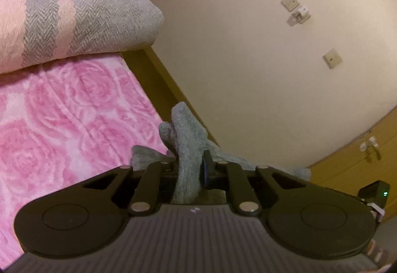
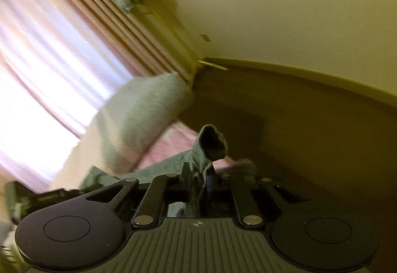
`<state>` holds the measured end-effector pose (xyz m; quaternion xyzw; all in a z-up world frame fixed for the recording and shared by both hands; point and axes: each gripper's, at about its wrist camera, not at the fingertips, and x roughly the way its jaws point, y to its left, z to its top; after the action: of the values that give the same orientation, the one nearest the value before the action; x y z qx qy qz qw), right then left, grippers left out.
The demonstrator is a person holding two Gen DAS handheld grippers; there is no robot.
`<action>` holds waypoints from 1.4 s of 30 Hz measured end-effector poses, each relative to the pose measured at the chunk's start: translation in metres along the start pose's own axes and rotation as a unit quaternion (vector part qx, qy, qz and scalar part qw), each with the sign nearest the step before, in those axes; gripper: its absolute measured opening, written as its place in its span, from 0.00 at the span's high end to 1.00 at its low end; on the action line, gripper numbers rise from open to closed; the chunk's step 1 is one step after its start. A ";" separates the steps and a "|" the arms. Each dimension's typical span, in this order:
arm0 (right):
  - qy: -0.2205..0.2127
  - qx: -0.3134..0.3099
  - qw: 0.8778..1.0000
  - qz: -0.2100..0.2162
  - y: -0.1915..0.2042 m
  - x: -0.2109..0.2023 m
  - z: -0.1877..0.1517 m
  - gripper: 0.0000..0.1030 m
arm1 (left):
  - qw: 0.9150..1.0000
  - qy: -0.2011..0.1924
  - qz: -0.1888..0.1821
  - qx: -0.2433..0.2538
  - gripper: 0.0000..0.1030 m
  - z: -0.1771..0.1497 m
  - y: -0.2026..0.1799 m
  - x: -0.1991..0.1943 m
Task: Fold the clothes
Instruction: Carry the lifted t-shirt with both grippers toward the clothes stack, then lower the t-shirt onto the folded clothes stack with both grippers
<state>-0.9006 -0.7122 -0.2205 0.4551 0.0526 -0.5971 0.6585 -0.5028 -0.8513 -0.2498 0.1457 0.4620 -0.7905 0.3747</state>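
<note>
Grey fleecy knit garment sits pinched in both the left gripper and the right gripper, low centre of each frame. Each bite looks small, so I judge a hard tug could slip the cloth free onto the pink rose-patterned blanket.

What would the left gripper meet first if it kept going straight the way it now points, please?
Shut on the grey garment, the left gripper points past the bed's wooden edge toward the cream wall. Probably the wall comes first, though depth is unclear.
</note>
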 end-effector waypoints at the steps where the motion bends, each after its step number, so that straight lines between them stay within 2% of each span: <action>1: 0.001 -0.004 1.000 -0.017 0.001 0.003 -0.004 0.91 | 1.000 0.000 0.007 0.013 0.87 0.001 -0.003 0.004; 5: -0.004 0.007 0.998 -0.068 0.012 0.006 -0.011 0.90 | 0.997 0.000 0.043 0.068 0.78 0.011 -0.015 0.011; 7: 0.002 0.010 0.995 -0.101 0.018 0.005 -0.010 0.71 | 0.995 -0.014 0.072 0.072 0.72 0.018 -0.015 0.006; 8: -0.002 0.008 0.992 -0.126 0.022 0.001 -0.008 0.45 | 0.993 -0.026 0.090 0.069 0.72 0.020 -0.014 0.001; 9: -0.014 0.004 0.989 -0.149 0.025 -0.005 -0.006 0.38 | 0.991 -0.041 0.110 0.069 0.77 0.023 -0.017 -0.007; 11: -0.030 -0.010 0.981 -0.191 0.033 -0.019 -0.002 0.39 | 0.985 -0.067 0.142 0.071 0.85 0.029 -0.023 -0.024; 12: -0.035 -0.020 0.977 -0.210 0.039 -0.025 0.000 0.39 | 0.986 -0.069 0.130 0.077 0.95 0.029 -0.030 -0.031; 13: -0.040 -0.036 0.974 -0.218 0.047 -0.031 0.001 0.39 | 0.987 -0.071 0.116 0.084 0.99 0.029 -0.038 -0.038; 16: -0.048 -0.095 0.974 -0.201 0.083 -0.032 -0.007 0.41 | 0.988 -0.042 0.071 0.132 1.00 0.013 -0.067 -0.031; 17: -0.039 -0.111 0.976 -0.184 0.093 -0.025 -0.012 0.52 | 0.987 -0.030 0.062 0.148 1.00 0.008 -0.074 -0.025; 19: -0.022 -0.135 0.978 -0.158 0.110 -0.011 -0.022 0.55 | 0.984 -0.015 0.078 0.160 1.00 0.000 -0.076 -0.003; 21: -0.015 -0.130 0.977 -0.167 0.110 0.011 -0.030 0.55 | 0.981 0.001 0.094 0.172 1.00 -0.008 -0.078 0.018; 25: -0.011 -0.076 0.975 -0.209 0.084 0.048 -0.034 0.55 | 0.973 0.016 0.122 0.193 1.00 -0.015 -0.068 0.056; 29: -0.016 -0.058 0.977 -0.203 0.064 0.054 -0.031 0.55 | 0.971 0.020 0.121 0.204 0.97 -0.016 -0.058 0.072; 32: -0.025 -0.031 0.981 -0.192 0.049 0.046 -0.026 0.55 | 0.974 0.012 0.116 0.192 0.97 -0.012 -0.052 0.065; 34: -0.035 -0.012 0.980 -0.193 0.045 0.039 -0.023 0.55 | 0.974 -0.007 0.131 0.183 0.98 -0.006 -0.051 0.049; 38: -0.060 0.005 0.964 -0.259 0.038 0.003 -0.019 0.55 | 0.967 -0.037 0.193 0.161 0.98 0.005 -0.046 0.005; 39: -0.062 0.008 0.962 -0.264 0.035 -0.007 -0.018 0.55 | 0.968 -0.034 0.189 0.163 0.98 0.000 -0.049 0.002; 42: -0.067 -0.028 0.969 -0.235 0.043 -0.036 -0.020 0.55 | 0.969 -0.025 0.180 0.168 0.98 -0.013 -0.061 -0.006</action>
<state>-0.8656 -0.6780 -0.1874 0.3705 0.1304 -0.7624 0.5143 -0.5447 -0.8198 -0.2159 0.2677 0.2795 -0.7798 0.4921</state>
